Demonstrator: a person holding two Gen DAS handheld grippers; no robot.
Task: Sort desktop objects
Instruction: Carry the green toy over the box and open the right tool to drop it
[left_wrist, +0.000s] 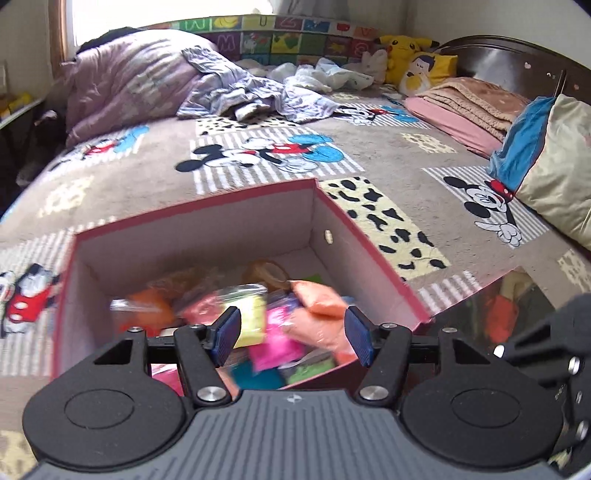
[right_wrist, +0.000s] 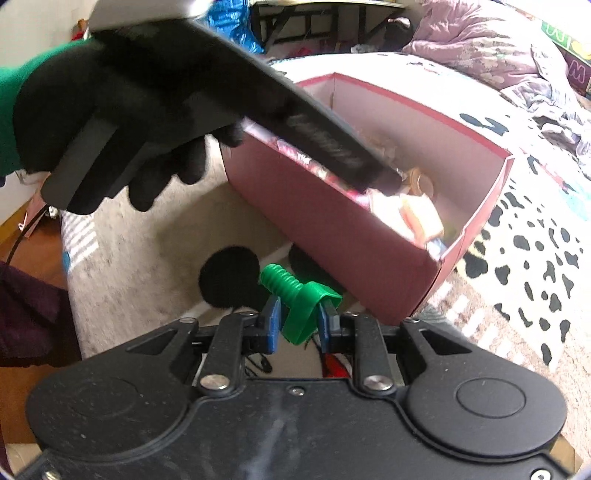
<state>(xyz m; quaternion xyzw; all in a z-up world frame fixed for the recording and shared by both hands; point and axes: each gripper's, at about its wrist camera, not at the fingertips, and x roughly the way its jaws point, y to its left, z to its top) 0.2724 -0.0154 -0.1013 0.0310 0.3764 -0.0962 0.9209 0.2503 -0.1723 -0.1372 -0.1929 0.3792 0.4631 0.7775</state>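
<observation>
A pink cardboard box (left_wrist: 365, 236) sits on the bed, holding several coloured bags (left_wrist: 273, 332) of pink, orange and yellow material. My left gripper (left_wrist: 291, 332) is open and empty, hovering over the box's near side. In the right wrist view my right gripper (right_wrist: 297, 321) is shut on a green plastic toy bolt (right_wrist: 295, 299), held just outside the box's (right_wrist: 332, 229) near corner. The left gripper's body (right_wrist: 258, 99), held by a black-gloved hand (right_wrist: 74, 122), reaches over the box there.
The box rests on a Mickey Mouse blanket (left_wrist: 258, 155). A purple quilt (left_wrist: 125, 81), loose clothes (left_wrist: 240, 92), a Pikachu plush (left_wrist: 402, 51), folded pink blankets (left_wrist: 465, 107) and a pillow (left_wrist: 554, 166) lie farther back and right.
</observation>
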